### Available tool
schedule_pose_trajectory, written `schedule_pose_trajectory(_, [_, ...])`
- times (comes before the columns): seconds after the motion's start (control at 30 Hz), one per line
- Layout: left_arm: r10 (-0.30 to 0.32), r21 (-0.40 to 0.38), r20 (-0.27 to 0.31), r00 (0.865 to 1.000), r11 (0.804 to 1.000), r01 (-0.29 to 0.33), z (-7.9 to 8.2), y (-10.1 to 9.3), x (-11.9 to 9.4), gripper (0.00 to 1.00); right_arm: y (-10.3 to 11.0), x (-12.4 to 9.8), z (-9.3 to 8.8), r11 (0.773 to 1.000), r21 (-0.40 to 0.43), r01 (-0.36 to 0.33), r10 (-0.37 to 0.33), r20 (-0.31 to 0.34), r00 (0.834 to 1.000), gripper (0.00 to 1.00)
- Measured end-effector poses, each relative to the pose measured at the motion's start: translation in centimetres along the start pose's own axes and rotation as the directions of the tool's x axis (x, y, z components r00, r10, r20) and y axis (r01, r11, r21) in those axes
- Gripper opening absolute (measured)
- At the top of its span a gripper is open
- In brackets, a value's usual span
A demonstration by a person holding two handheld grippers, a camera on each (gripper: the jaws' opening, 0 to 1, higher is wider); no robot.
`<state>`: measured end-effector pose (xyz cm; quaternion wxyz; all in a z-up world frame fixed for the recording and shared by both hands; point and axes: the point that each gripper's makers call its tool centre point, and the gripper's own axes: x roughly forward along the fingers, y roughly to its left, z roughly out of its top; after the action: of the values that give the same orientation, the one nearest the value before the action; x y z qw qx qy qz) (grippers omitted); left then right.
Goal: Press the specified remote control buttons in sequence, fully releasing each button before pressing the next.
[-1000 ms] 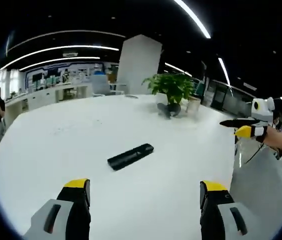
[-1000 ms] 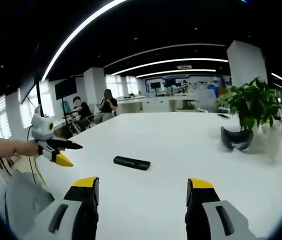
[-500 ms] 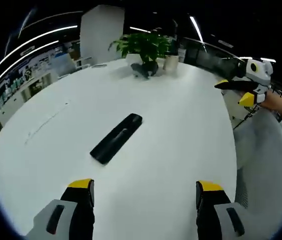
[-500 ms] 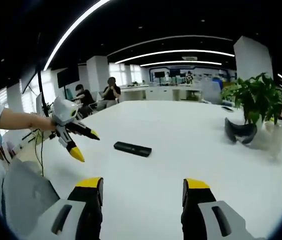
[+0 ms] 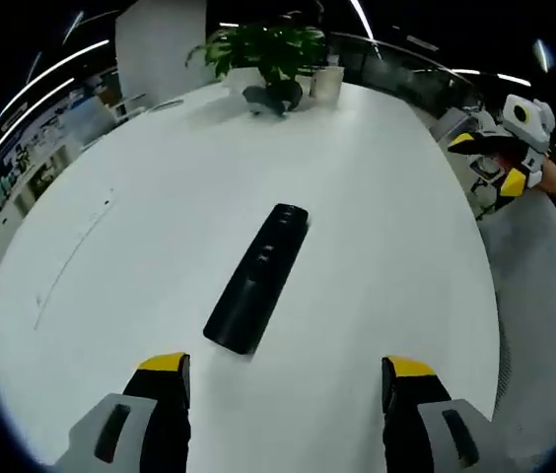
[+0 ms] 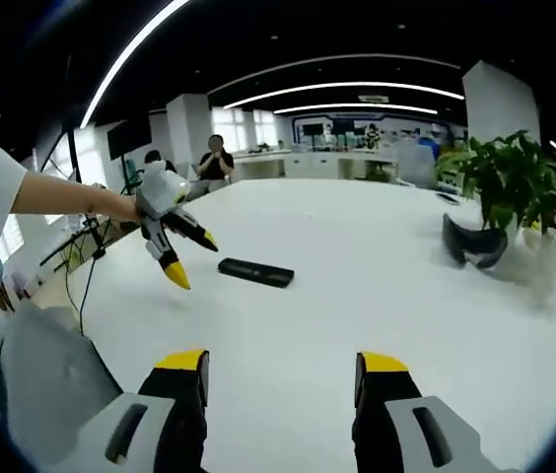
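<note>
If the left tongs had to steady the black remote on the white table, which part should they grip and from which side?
Probably the near end of the remote control, taken across its narrow width from above. It lies flat on the white table, a long slim bar running almost straight away from the open left tongs, so its long edges are the only sides narrow enough to pinch. That leaves the button face towards the far end free.

no legible text, remote control (image 5: 258,278) markings too small to read
</note>
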<state>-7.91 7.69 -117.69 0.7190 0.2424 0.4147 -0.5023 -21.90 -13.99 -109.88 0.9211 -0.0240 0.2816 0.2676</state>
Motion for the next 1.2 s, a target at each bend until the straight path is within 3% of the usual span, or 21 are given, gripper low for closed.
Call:
schedule_pose_trajectory(0.43, [-0.042, 0.112, -0.095, 0.995, 0.992, 0.053, 1.5, 1.1, 2.6, 0.74, -1.3, 0.1, -0.2, 0.998, -0.059, 0.023, -0.026, -0.048, 0.998, 0.54])
schedule_pose_trajectory(0.6, [-0.011, 0.219, -0.158, 0.987, 0.975, 0.046, 1.4, 2.0, 3.4, 0.69, -1.4, 0.3, -0.3, 0.998, -0.061, 0.024, -0.028, -0.053, 0.998, 0.52])
schedule_pose_trajectory(0.67, [-0.035, 0.197, -0.161, 0.986, 0.978, 0.066, 1.8, 1.6, 3.5, 0.67, -1.4, 0.3, -0.3, 0.998, -0.063, 0.023, -0.027, -0.052, 0.998, 0.52])
schedule_pose_trajectory(0.8, [-0.054, 0.260, -0.206, 0.977, 0.959, 0.108, 2.1, 1.5, 3.7, 0.65, -1.3, 0.5, -0.2, 0.997, -0.072, 0.017, -0.021, -0.056, 0.998, 0.51])
schedule_pose_trajectory(0.87, [-0.061, 0.283, -0.215, 0.975, 0.951, 0.122, 2.3, 1.3, 3.8, 0.60, -1.3, 0.6, -0.2, 0.997, -0.080, 0.015, -0.020, -0.058, 0.998, 0.50])
schedule_pose_trajectory(0.97, [-0.070, 0.318, -0.218, 0.973, 0.938, 0.138, 2.7, 0.6, 3.9, 0.43, -1.2, 0.7, -0.1, 0.996, -0.089, 0.010, -0.015, -0.061, 0.998, 0.49])
schedule_pose_trajectory(1.13, [-0.064, 0.347, -0.239, 0.969, 0.926, 0.147, 2.5, -0.2, 3.7, 0.27, -0.9, 0.8, -0.3, 0.995, -0.099, -0.006, -0.001, -0.071, 0.997, 0.47])
schedule_pose_trajectory(1.2, [-0.055, 0.361, -0.236, 0.970, 0.922, 0.140, 2.4, -0.4, 3.8, 0.25, -0.6, 0.9, -0.4, 0.995, -0.102, -0.015, 0.007, -0.074, 0.997, 0.47])
